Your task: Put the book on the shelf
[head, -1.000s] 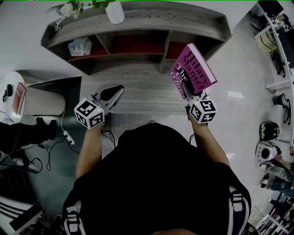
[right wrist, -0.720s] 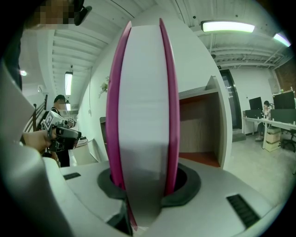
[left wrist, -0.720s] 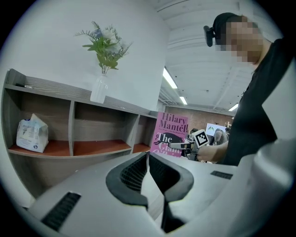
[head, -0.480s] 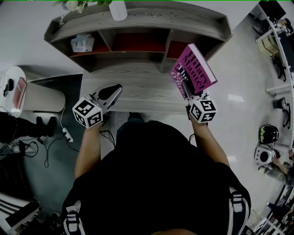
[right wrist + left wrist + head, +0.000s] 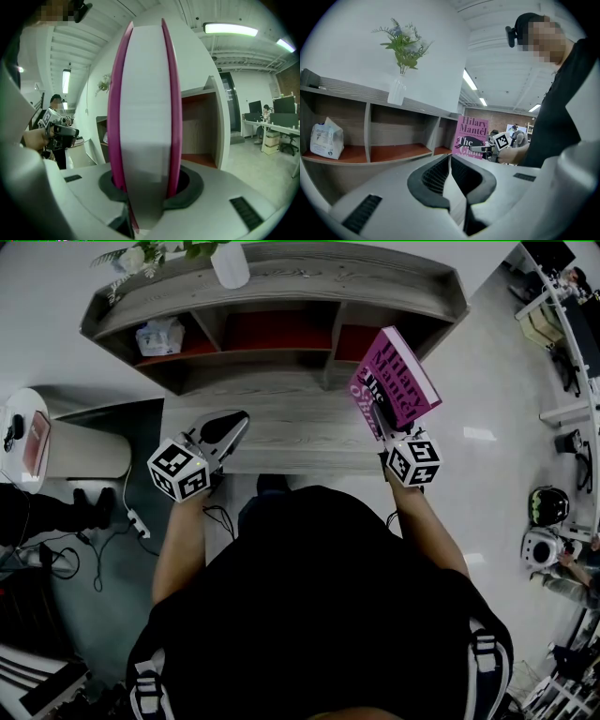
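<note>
A pink paperback book [image 5: 398, 381] stands upright in my right gripper [image 5: 379, 418], which is shut on its lower edge. In the right gripper view its white page edge [image 5: 145, 117] fills the space between the pads, with the pink covers on either side. The grey wooden shelf [image 5: 281, 287] with red-floored compartments stands just beyond, and the book is in front of its right compartment [image 5: 201, 131]. My left gripper [image 5: 239, 420] is held level at the left, shut on nothing, its pads [image 5: 440, 176] meeting. The left gripper view shows the book [image 5: 472, 138] off to the right.
A tissue pack [image 5: 159, 336] lies in the shelf's left compartment. A white vase [image 5: 230, 263] with a plant stands on top. A lower wooden ledge [image 5: 291, 427] runs in front of the shelf. A round white table [image 5: 28, 442] and floor cables [image 5: 131, 512] are at the left.
</note>
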A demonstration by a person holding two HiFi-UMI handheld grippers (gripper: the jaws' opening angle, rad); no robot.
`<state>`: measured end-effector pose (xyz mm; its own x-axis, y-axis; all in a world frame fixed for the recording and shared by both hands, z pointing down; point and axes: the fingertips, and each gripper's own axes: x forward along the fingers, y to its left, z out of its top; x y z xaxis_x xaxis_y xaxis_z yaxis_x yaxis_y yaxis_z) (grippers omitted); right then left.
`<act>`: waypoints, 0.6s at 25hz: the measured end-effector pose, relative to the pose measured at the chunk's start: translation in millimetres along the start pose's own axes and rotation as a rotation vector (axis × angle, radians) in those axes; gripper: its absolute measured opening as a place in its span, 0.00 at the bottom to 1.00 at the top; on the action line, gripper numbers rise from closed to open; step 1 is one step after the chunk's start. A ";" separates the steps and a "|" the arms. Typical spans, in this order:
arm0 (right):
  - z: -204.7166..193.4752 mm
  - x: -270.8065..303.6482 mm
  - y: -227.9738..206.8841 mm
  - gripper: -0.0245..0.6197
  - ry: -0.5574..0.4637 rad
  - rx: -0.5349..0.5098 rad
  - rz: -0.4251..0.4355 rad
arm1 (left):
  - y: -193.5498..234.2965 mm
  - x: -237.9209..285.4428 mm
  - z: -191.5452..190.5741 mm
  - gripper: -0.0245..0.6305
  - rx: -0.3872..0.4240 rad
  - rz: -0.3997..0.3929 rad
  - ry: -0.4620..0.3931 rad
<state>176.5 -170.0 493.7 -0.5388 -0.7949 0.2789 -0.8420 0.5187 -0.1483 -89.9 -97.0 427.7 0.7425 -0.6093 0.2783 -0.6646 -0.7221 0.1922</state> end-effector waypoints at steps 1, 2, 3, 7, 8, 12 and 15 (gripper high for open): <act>-0.6 1.4 -0.4 0.27 0.002 -0.002 -0.002 | 1.5 0.7 0.3 0.09 0.001 -0.002 0.000; -0.8 3.0 -0.7 0.27 0.004 -0.005 -0.004 | 3.3 1.3 0.5 0.09 0.002 -0.004 0.000; -0.7 5.0 -1.0 0.27 0.005 -0.007 -0.006 | 5.4 1.8 0.3 0.09 0.001 -0.006 0.002; 0.3 14.2 -2.5 0.27 0.007 -0.008 -0.013 | 15.0 3.5 -2.1 0.09 -0.004 -0.010 0.011; 0.3 16.0 -3.3 0.27 0.007 -0.007 -0.015 | 17.1 4.1 -2.3 0.09 -0.004 -0.011 0.012; 0.4 22.7 -6.3 0.27 0.011 -0.010 -0.026 | 24.0 7.2 0.2 0.09 -0.001 -0.019 0.012; -1.7 26.7 -9.1 0.27 0.016 -0.006 -0.035 | 28.6 9.4 2.7 0.09 0.000 -0.024 0.011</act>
<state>169.8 -195.4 504.1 -0.5088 -0.8073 0.2990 -0.8600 0.4929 -0.1324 -101.7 -124.3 433.3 0.7572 -0.5883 0.2838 -0.6468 -0.7362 0.1994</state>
